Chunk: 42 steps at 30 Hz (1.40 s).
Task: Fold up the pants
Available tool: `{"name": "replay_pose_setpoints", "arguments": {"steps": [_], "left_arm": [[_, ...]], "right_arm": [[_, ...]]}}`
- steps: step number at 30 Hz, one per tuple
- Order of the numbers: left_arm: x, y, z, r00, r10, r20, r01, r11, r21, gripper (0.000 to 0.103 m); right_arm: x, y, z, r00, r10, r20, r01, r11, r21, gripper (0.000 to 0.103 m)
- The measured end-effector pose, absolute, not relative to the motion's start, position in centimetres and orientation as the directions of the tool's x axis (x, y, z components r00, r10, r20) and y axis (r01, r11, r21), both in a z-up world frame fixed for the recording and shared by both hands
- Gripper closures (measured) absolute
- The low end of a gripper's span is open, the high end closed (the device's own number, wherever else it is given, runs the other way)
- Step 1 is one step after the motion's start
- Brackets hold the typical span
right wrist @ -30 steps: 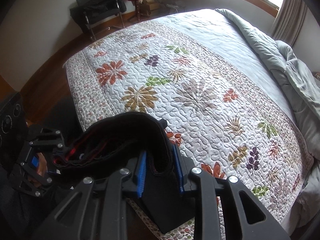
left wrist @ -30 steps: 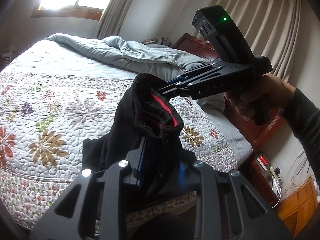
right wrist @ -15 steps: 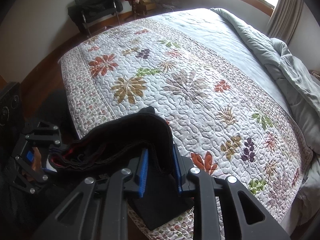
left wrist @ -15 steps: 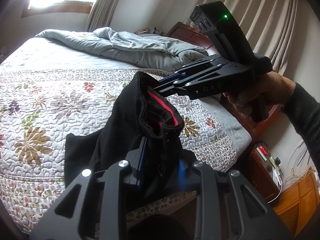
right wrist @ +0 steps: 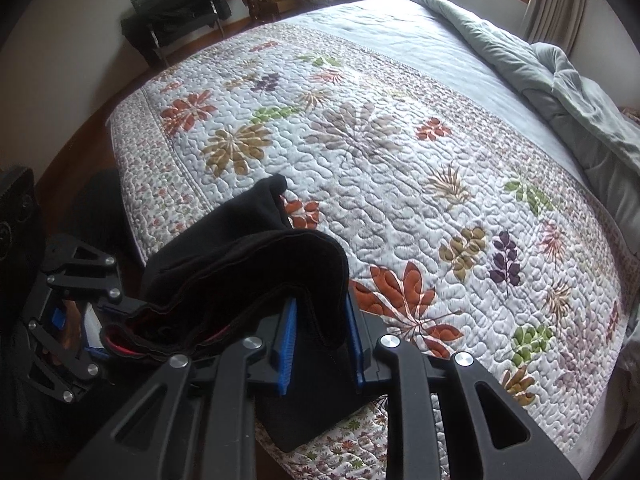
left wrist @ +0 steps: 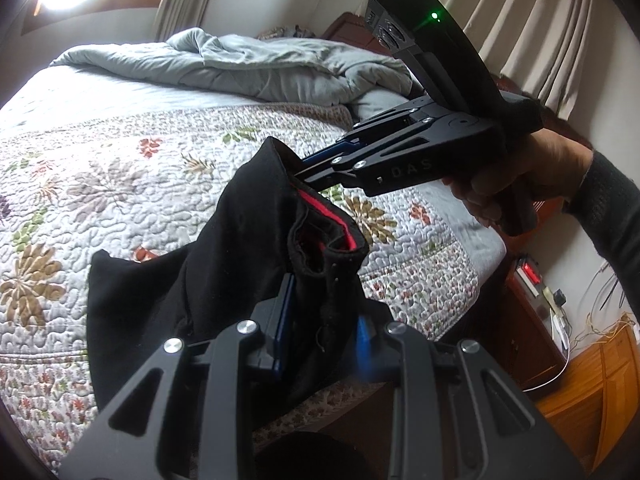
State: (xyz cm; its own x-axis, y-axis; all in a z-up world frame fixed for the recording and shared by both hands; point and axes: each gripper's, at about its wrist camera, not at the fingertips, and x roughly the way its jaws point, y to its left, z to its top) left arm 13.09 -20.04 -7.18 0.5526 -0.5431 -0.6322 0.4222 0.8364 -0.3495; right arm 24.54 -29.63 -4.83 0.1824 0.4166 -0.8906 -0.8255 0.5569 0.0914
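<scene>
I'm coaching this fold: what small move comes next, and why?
Probably carry both ends forward and lower them onto the floral quilt. The left gripper and right gripper each clamp the black pants at the waistband, which sags bunched between them above the bed's edge.

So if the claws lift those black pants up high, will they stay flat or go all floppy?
Probably floppy: the black pants already sag between the left claw and the right claw. They likely won't slip, since both claws are shut on the waistband. The loose part trailing on the quilt would probably dangle.
</scene>
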Motion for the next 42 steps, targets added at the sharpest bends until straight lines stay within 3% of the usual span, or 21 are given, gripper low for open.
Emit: {"name": "replay_pose_setpoints", "arguments": {"steps": [16,37,42], "left_arm": [[15.5,-23.9,-12.9,0.456,-0.531,-0.714,0.432,0.833,-0.344,0.077],[15.9,-26.0,-16.8,0.387,-0.509,-0.769,0.429,0.838,-0.338,0.076],[15.5,-25.9,-16.8,0.371,-0.520,-0.769,0.436,0.829,-0.350,0.069]], "right_arm": [[26.5,-33.2,-12.3,0.113,0.437,-0.893,-0.793,0.581,0.184,0.081],[26.4,-36.2,-16.7,0.079,0.483,-0.872,-0.750,0.605,0.267,0.080],[25.9,-36.9,-17.0,0.094,0.488,-0.868,-0.718,0.637,0.280,0.078]]}}
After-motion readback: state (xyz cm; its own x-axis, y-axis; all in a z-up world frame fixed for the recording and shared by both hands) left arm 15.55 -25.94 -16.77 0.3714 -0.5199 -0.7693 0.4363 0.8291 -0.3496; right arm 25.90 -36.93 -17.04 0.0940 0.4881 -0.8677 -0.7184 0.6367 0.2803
